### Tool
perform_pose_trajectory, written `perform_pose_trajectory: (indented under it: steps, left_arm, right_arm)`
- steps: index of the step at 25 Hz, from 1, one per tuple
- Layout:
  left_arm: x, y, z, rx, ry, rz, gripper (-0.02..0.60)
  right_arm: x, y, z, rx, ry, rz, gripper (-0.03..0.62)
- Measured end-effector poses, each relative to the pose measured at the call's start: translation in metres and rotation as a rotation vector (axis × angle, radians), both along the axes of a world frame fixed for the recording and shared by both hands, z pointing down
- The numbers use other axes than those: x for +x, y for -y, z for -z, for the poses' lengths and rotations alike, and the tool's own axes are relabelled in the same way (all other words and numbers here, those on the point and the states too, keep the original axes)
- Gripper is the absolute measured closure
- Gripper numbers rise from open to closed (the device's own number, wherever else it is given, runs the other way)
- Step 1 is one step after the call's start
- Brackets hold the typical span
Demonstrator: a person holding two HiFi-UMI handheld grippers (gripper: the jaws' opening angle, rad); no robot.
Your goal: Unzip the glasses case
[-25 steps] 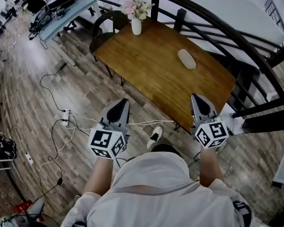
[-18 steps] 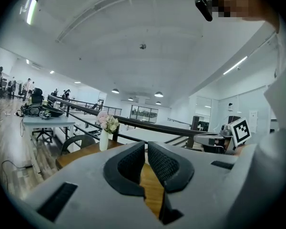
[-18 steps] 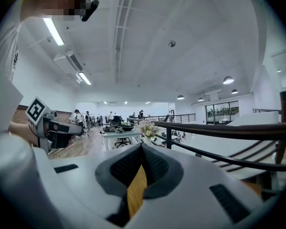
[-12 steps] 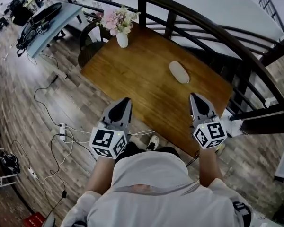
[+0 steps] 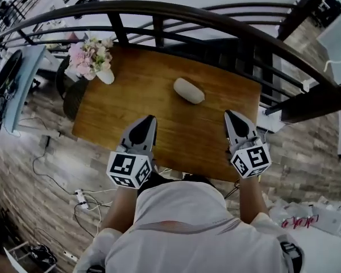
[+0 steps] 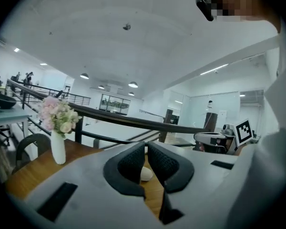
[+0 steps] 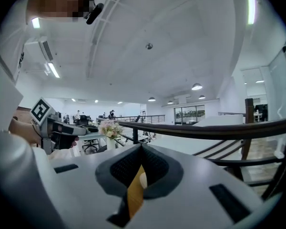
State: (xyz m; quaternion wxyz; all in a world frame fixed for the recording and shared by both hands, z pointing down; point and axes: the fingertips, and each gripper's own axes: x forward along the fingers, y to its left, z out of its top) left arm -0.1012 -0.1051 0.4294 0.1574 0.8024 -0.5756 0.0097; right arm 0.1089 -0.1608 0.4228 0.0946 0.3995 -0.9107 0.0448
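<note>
Glasses case [image 5: 188,90] lies on the counter [image 5: 131,104], seemingly zipped; left gripper [image 5: 148,120] and right gripper [image 5: 231,115] hover on its near side, clear of it, jaws together, empty.

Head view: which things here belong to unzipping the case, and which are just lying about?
For the job: glasses case, on the table; left gripper, right gripper, both shut and empty.
Lying about: vase of flowers, floor cables, railing.
</note>
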Motion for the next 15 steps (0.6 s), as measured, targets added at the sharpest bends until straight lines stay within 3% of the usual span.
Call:
perform_pose_trajectory:
  steps: [7,15]
  left_arm:
    - [-0.030,0.071,0.003,0.012,0.018,-0.225,0.552]
    - [-0.043,0.105,-0.015,-0.033,0.008,-0.316,0.552]
  right_arm:
    - [-0.022,0.034,0.006,-0.003,-0.002,-0.252,0.543]
    - [-0.030,0.039,-0.023,-0.083,-0.030,-0.352,0.543]
